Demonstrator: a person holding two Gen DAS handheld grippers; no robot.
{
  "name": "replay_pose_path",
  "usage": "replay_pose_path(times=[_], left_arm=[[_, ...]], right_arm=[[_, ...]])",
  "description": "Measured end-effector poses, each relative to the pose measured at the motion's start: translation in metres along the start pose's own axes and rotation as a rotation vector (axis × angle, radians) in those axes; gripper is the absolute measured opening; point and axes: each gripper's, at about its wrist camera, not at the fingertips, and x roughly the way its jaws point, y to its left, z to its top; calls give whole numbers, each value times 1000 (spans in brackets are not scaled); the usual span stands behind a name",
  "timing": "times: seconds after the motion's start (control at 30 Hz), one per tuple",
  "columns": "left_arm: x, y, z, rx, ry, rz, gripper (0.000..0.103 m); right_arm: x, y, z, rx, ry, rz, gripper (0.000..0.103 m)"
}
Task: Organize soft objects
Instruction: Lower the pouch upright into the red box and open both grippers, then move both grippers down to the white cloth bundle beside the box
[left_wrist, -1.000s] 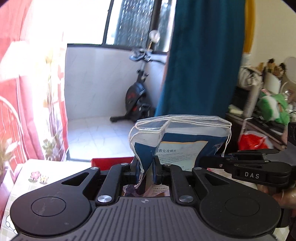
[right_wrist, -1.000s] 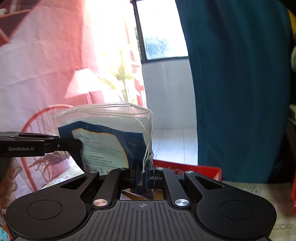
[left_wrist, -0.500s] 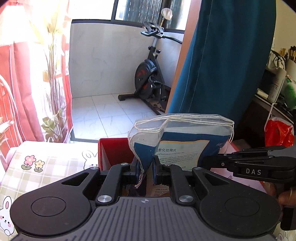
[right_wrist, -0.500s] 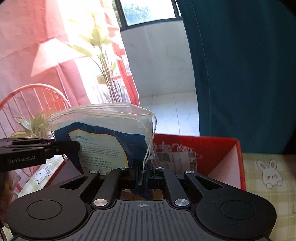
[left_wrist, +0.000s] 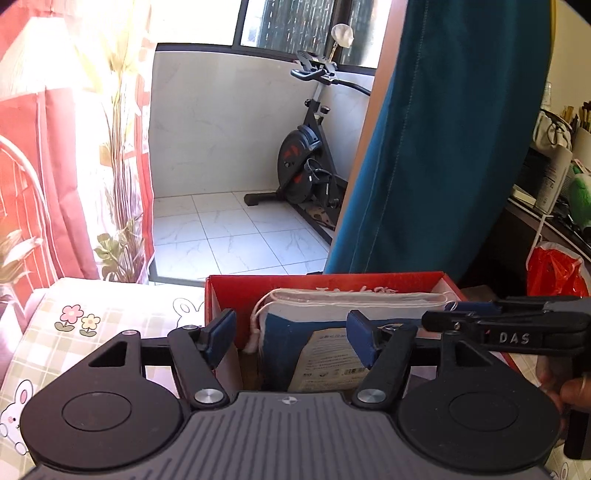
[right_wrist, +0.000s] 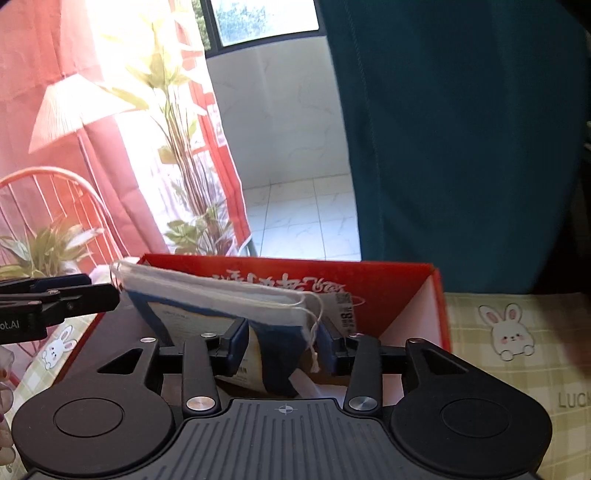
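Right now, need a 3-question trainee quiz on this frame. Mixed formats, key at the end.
1. True or false: the drawstring pouch stands inside the red box.
2. Multiple choice: what is the left gripper doing? A) clamped on the pouch B) jaws opening, pads off the pouch C) out of view.
3. Short answer: what is printed on the tablecloth beside the box?

Key
1. True. It stands on edge in the box.
2. B. The pouch sits between the blue pads with a gap on each side; the right gripper is opening too.
3. Cartoon rabbits, with small flowers in the left wrist view.
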Motion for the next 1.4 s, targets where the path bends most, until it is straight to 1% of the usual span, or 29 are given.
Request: replay_pose_path(times=[0.17, 0.33, 0.67, 0.73, 0.8, 0.9, 1.0, 1.17, 1.27, 1.33, 1.4], left_arm=[[-20, -11, -9, 23, -1, 2, 68], [-43, -21, -26, 38, 9, -5, 68], [-92, -42, -66, 33, 16, -25, 67], [-96, -48, -77, 43, 29, -26, 64], [-97, -53, -88, 49, 46, -23, 62], [-99, -56, -103, 29, 69, -30, 60], [-99, -59, -117, 13, 89, -35, 59], [-95, -60, -136, -14, 129, -43, 56], [-91, -60, -147, -29, 146, -51, 44], [-88, -62, -156, -30, 164, -49, 24], [-86, -63, -164, -29, 181, -45, 20]], right_arm=[[-27, 0, -6, -30, -22, -1, 39], [-58, 1, -22, -46, -35, 20, 39], [-114, 17, -64, -78, -66, 56, 39], [-122, 19, -76, -79, -71, 65, 39], [-127, 20, -87, -78, -69, 64, 39], [-128, 20, -103, -54, -52, 58, 39], [-127, 23, -120, -58, -30, 41, 39], [-125, 27, -149, -47, 5, 43, 39], [-124, 30, -165, -49, 16, 45, 39], [-122, 32, -176, -58, 37, 42, 39], [-121, 34, -185, -64, 48, 40, 37]])
